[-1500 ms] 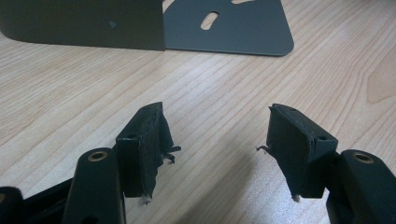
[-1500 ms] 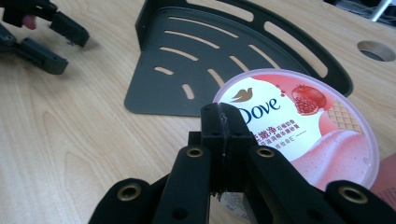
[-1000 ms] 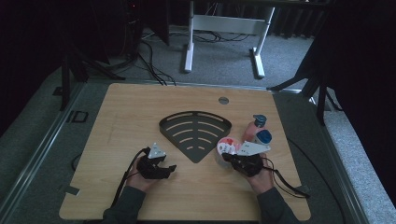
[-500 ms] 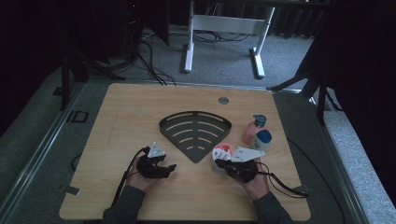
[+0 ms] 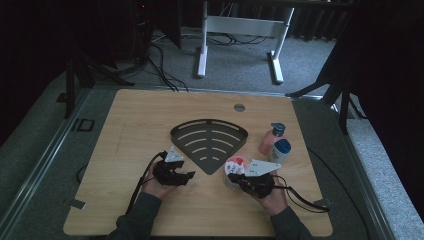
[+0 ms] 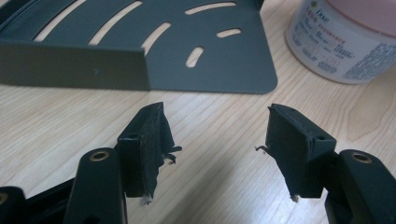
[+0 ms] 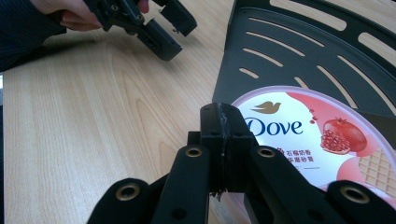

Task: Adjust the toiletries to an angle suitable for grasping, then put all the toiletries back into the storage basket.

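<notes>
One round Dove tub point(image 7: 322, 140), white with a pink pomegranate lid, is sitting just beside the right gripper point(image 7: 223, 116), whose jaws are pressed together, holding nothing. That gripper has drawn nearer the rack point(image 5: 210, 142). The left gripper point(image 6: 217, 135) is gaping wide, empty.

Black left claw point(image 6: 217, 140), brass rivets, grey plates, dark sleeves

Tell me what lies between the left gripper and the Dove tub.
In the left gripper view, bare wood lies between the left gripper and the Dove tub; the rounded tip of the dark slotted tray lies just beside that stretch.
</notes>
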{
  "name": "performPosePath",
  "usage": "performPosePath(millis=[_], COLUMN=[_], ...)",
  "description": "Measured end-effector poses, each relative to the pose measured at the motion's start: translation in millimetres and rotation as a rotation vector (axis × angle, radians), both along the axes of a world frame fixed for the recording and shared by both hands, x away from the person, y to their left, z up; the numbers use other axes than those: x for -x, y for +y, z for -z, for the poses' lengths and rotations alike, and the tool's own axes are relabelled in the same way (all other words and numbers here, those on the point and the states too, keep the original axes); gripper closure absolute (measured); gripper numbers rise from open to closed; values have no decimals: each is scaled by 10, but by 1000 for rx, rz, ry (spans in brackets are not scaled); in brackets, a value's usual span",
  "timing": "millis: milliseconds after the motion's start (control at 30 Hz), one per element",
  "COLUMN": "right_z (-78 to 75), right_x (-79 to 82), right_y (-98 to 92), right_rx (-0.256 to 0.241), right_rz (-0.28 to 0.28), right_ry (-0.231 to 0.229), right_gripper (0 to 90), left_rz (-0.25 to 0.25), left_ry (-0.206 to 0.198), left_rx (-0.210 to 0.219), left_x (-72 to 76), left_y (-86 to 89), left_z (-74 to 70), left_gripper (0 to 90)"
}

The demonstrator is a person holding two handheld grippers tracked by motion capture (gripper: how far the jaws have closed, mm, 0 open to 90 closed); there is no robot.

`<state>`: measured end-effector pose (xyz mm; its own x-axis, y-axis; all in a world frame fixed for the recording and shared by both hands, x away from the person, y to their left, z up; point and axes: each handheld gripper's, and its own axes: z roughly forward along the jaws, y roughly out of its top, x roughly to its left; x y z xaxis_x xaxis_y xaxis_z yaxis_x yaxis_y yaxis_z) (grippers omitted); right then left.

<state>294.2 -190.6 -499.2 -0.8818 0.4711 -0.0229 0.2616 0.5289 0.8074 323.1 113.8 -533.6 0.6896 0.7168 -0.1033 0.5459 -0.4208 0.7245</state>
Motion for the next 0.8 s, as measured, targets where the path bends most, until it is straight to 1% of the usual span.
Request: performPosePath(millis=[100,133,167,233,267,400,533,567,667,733,800], right_z=[-11,-18,-27,-36,-52,-80,-96,-96,-102,-100,-97], right_x=[7,9,10,5,-5,-17,-19,-19,-9,1,5], right_y=[-14,-29,-45,-70,-138,-254,-344,-344,-435,-486,-511], right_rx=[4,2,-1,-4,-13,-23,-29,-29,-37,-40,-38], right_rz=[0,4,17,22,45,88,118,118,144,156,161], right_ry=[-6,-8,-14,-17,-18,-31,-36,-36,-41,-39,-37], right_gripper=[870,864,849,837,789,708,653,653,599,572,563], left_rz=[5,6,5,7,13,20,36,36,44,45,48], left_ry=[-2,-3,-5,-6,-10,-16,-18,-18,-21,-21,-21], left_rx=[0,-3,4,4,0,1,4,4,1,9,8], left_x=[-26,-35,-42,-49,-65,-94,-118,-118,-127,-132,-136], left_y=[-25,-34,-44,-52,-77,-133,-208,-208,-240,-257,-262], left_z=[-23,-35,-45,-57,-74,-104,-134,-134,-149,-156,-159], left_gripper=[383,383,383,383,383,382,381,381,381,381,381])
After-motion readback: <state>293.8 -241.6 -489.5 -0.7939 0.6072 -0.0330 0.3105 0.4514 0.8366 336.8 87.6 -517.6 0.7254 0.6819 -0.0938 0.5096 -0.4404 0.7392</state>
